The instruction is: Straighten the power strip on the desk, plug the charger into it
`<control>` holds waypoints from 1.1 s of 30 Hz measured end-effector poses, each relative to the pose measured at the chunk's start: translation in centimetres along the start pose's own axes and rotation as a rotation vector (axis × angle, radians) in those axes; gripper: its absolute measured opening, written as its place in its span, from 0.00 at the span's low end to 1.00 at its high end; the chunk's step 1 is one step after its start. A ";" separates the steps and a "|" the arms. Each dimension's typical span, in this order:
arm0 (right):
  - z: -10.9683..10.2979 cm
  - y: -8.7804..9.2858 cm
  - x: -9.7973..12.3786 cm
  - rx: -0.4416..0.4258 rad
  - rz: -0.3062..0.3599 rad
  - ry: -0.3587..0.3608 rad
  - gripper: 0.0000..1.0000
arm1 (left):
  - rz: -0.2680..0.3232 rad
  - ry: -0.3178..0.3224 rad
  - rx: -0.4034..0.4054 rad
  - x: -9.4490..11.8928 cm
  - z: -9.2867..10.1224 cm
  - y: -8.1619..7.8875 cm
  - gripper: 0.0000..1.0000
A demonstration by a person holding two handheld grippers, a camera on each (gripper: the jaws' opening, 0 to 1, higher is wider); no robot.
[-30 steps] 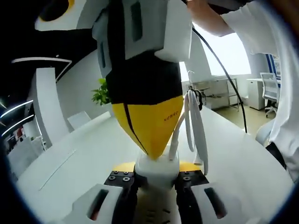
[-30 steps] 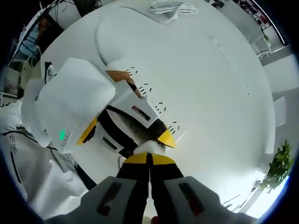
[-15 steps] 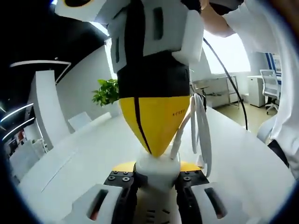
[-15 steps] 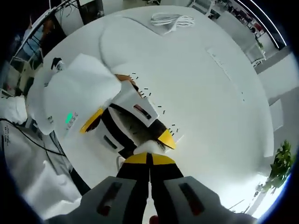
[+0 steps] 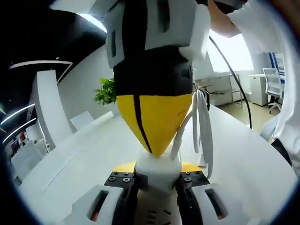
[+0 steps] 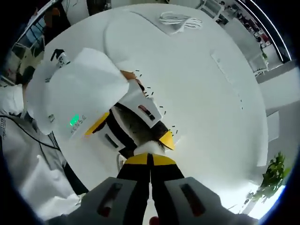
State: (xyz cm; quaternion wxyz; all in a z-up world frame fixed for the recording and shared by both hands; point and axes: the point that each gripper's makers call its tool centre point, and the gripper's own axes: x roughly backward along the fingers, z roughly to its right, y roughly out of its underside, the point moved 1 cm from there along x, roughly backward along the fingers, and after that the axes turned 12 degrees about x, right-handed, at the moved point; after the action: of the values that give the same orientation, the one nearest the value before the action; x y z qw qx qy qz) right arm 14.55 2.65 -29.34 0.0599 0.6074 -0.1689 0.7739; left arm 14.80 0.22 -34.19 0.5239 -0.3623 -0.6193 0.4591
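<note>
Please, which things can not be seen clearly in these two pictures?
- Charger, left gripper view: held between the left gripper's jaws; its prongs are hidden, and the right gripper covers its top.
- Power strip, right gripper view: the left gripper covers most of it, so which socket is meant cannot be told.
- Cable bundle, right gripper view: too small to tell what it belongs to.
- Right gripper, its own view: anything between its jaws is hidden.

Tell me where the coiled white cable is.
In the right gripper view, the coiled white cable lies near the top, on the far side of the white desk.
</note>
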 end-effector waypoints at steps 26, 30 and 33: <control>0.0 -0.1 0.4 0.197 0.130 -0.065 0.01 | 0.027 0.050 0.064 1.2 0.6 -0.4 0.33; -0.2 -0.4 0.2 0.228 0.118 -0.069 0.01 | 0.028 0.050 0.069 1.2 0.6 -0.5 0.33; 0.0 -0.2 0.3 0.258 0.067 -0.041 0.01 | 0.029 0.051 0.077 1.1 0.5 -0.5 0.33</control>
State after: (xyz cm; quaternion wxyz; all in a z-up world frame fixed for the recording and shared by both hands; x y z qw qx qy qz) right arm 14.56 2.77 -28.99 -0.0481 0.6196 -0.0895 0.7783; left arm 14.09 1.02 -33.40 0.5461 -0.3624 -0.5824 0.4809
